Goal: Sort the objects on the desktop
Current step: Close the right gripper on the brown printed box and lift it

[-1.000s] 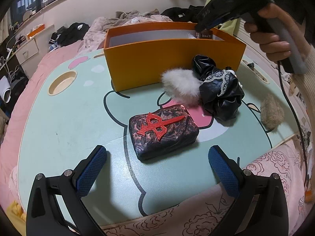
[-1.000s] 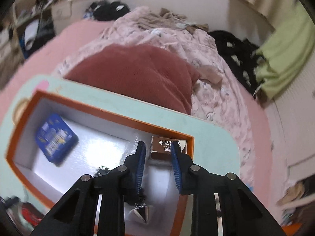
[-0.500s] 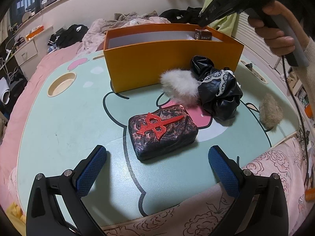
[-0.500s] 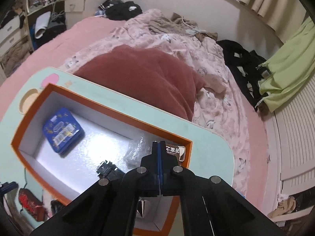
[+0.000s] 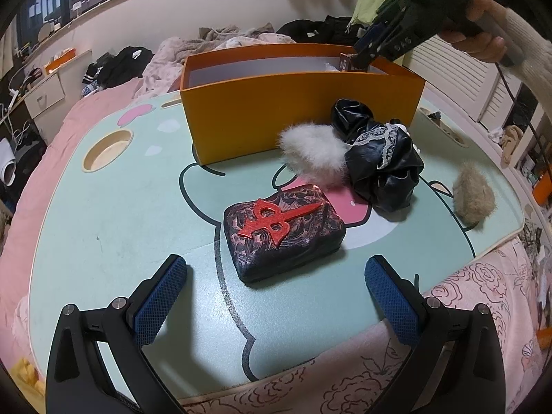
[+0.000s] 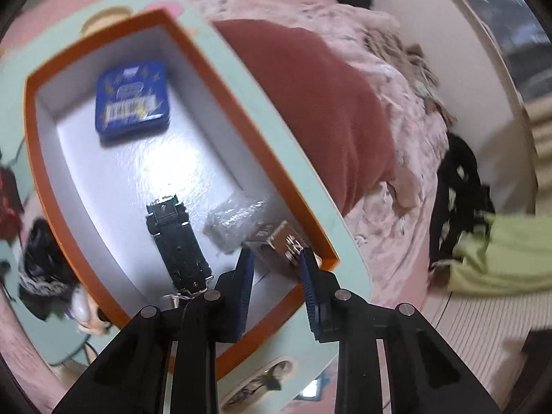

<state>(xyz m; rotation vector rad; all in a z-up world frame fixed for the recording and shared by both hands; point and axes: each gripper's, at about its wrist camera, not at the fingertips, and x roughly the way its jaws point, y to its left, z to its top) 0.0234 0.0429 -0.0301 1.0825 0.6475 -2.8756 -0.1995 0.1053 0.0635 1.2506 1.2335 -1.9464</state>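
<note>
Not much to read here: a raised red emblem, a stylised letter R run through by a dagger, sits on top of the dark marbled case (image 5: 283, 229) at table centre; on the right gripper (image 5: 362, 56) body up at two o'clock there are pale digits, roughly "546", too small to be sure; the blue tin (image 6: 132, 98) and brown packet (image 6: 281, 243) in the orange box (image 6: 103, 269) carry print that is blurred, unreadable
</note>
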